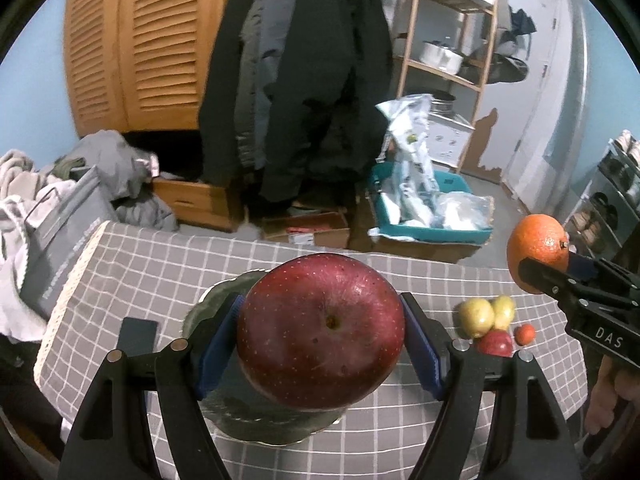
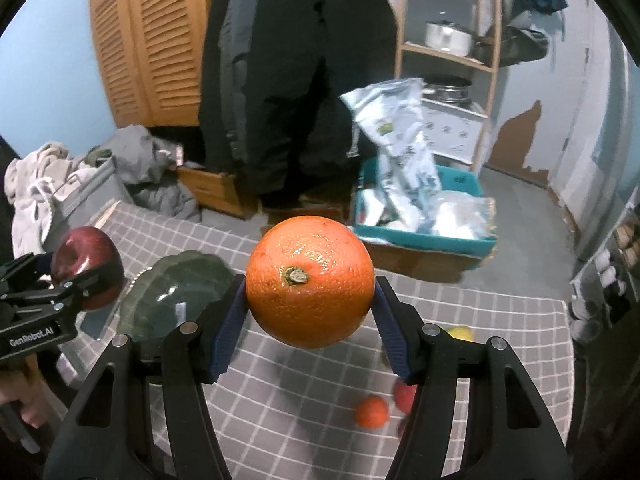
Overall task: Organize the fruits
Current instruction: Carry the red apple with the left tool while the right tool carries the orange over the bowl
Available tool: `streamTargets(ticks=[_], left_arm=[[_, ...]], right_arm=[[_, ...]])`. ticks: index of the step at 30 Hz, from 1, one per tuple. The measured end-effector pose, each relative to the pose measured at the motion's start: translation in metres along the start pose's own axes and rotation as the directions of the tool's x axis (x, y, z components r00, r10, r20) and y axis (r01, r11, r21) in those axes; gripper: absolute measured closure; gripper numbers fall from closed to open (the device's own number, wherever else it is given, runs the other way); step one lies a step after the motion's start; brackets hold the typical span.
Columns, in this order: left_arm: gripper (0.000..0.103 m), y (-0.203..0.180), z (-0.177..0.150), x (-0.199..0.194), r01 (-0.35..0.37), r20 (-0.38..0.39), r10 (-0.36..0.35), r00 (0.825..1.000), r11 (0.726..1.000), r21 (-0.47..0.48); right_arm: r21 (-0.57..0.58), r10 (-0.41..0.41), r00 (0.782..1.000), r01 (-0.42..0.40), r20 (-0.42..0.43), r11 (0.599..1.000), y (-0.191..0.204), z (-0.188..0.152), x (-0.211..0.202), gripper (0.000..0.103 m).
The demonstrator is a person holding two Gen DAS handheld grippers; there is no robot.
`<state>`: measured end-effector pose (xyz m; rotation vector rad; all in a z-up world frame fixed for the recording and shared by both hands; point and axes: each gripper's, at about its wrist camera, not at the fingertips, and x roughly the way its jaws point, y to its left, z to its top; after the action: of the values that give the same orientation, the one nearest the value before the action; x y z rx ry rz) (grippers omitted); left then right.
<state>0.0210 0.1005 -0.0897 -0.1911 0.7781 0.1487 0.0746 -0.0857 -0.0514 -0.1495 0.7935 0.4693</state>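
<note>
Your left gripper (image 1: 320, 344) clamps its jaws on the red apple (image 1: 320, 332), directly above the green plate (image 1: 212, 300); your right gripper (image 2: 308, 312) grips the orange (image 2: 310, 280), right of that plate on the bench (image 2: 280, 420).

Blue walls (image 1: 32, 92), louvred wooden wardrobe (image 1: 132, 44), open shelving (image 1: 448, 40)

light: dim indoor, cool | glare: glints on fruit | blur: background, slight | edges: fisheye-bent, dark corners
</note>
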Motion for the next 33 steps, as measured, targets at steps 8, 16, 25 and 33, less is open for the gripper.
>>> streamTargets(ticks=[8,16,25,33], left_arm=[[0.025,0.037,-0.005,0.010,-0.052,-0.033,0.050,0.998,0.997,-0.049],[0.025,0.065,-0.016,0.037,-0.089,-0.107,0.080,0.991,0.993,-0.082],[0.025,0.088,-0.029,0.078,-0.143,-0.206,0.121,0.971,0.985,-0.093],[0.025,0.106,-0.043,0.115,-0.156,-0.301,0.109,0.948,0.978,-0.136]], right_arm=[[-0.034,0.068,0.996,-0.070,-0.053,0.997,0.041,0.008,0.034,0.041],[-0.037,0.119,0.983,-0.125,-0.138,0.991,0.070,0.007,0.081,0.041],[-0.064,0.123,0.960,-0.143,-0.252,0.988,0.098,-0.003,0.140,0.041],[-0.055,0.118,0.933,-0.145,-0.340,0.988,0.106,-0.013,0.180,0.041]])
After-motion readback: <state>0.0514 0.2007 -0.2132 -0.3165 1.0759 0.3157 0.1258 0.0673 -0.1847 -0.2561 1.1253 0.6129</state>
